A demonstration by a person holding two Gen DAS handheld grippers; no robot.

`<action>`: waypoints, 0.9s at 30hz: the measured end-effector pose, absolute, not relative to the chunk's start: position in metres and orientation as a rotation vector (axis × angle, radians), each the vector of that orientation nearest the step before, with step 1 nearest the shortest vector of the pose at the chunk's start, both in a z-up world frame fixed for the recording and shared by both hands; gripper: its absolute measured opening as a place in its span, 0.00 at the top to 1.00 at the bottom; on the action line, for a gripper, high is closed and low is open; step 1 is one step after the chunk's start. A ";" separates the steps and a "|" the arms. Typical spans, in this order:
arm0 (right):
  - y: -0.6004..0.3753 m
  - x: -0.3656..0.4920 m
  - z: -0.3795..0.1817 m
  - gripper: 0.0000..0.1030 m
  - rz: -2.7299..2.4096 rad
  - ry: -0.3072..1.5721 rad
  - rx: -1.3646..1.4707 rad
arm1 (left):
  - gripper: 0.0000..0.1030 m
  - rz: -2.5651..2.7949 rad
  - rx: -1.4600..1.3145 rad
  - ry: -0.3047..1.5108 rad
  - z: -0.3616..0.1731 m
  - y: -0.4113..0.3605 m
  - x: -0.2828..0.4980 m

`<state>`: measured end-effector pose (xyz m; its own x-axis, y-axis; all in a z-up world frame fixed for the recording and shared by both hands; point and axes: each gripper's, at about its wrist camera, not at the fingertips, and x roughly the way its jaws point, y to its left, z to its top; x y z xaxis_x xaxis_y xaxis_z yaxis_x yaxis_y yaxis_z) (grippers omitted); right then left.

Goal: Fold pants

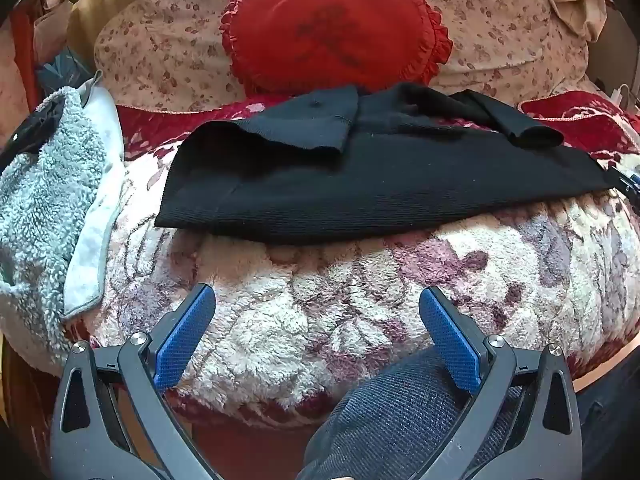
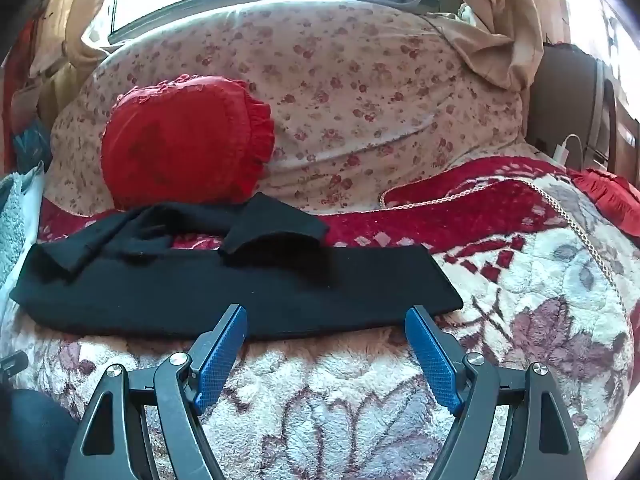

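Left wrist view angled steeply down from the bed's near edge, right wrist view flatter, closer to the pants (image 2: 224, 292), both sharing pants (image 1: 360, 184), red pillow (image 1: 332, 28), blanket (image 1: 320, 300)

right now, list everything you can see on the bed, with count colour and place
pants: one, black, lying partly folded across the blanket, ahead of both grippers
blanket: one, cream plush with mauve flowers and a dark red border, covering the bed under the pants
heart cushion: one, red with a frilled edge, behind the pants against the quilt
quilt: one, cream with small red flowers, heaped at the back
fleece: one, grey-green, at the left edge of the bed
charger and cable: one, white, far right
knee: one, in dark denim, by the left gripper
left gripper: one, black with blue pads, open, holding nothing
right gripper: same, open, at the pants' near edge
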<state>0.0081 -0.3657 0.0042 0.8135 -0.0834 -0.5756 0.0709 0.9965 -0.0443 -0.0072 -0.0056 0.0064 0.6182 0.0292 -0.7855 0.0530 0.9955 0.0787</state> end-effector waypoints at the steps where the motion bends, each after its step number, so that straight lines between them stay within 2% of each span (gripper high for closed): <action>1: -0.368 0.007 0.004 0.23 -0.082 0.608 -0.026 | 0.01 -0.014 0.097 0.904 0.006 -0.006 -0.007; 27: -0.369 0.007 0.005 0.23 -0.089 0.593 -0.006 | 0.01 -0.012 0.088 0.904 0.005 -0.004 -0.008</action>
<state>0.0072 -0.3691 0.0053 0.8256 -0.0856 -0.5577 0.0822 0.9961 -0.0313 -0.0079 -0.0040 0.0051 0.6185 0.0265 -0.7854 0.0480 0.9963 0.0714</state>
